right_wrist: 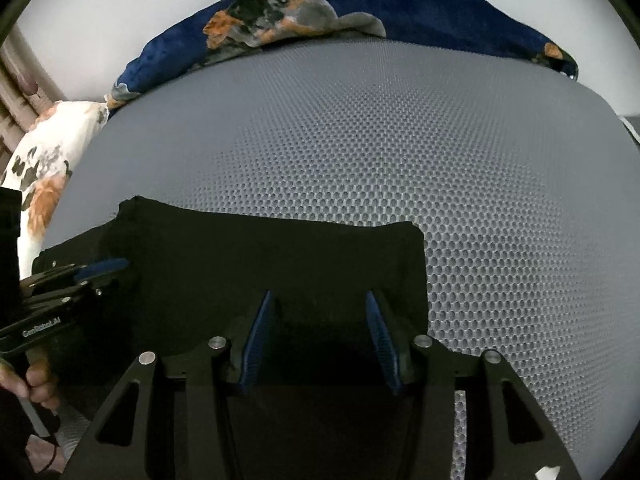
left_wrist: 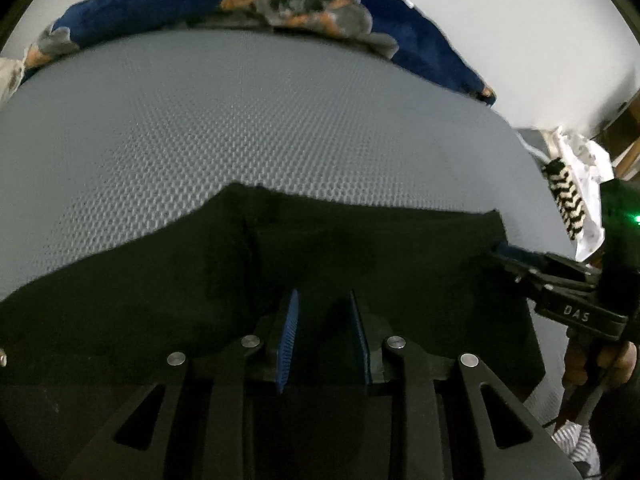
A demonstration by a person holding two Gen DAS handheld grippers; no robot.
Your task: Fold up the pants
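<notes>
Black pants [right_wrist: 272, 256] lay flat on the grey mesh mattress [right_wrist: 440, 168], at its near edge, folded into a rough rectangle w/ far edge straight. Left gripper [left_wrist: 325, 312] hung over pants' near part, blue pads spread, nothing between them. Right gripper [right_wrist: 318, 312] sat over pants' right half, pads spread wide, also nothing pinched. Beyond the pants, at mattress's far edge, a navy floral blanket [right_wrist: 360, 4] was bunched. Left of mattress, a white floral pillow [right_wrist: 48, 152]. No containers in view.
</notes>
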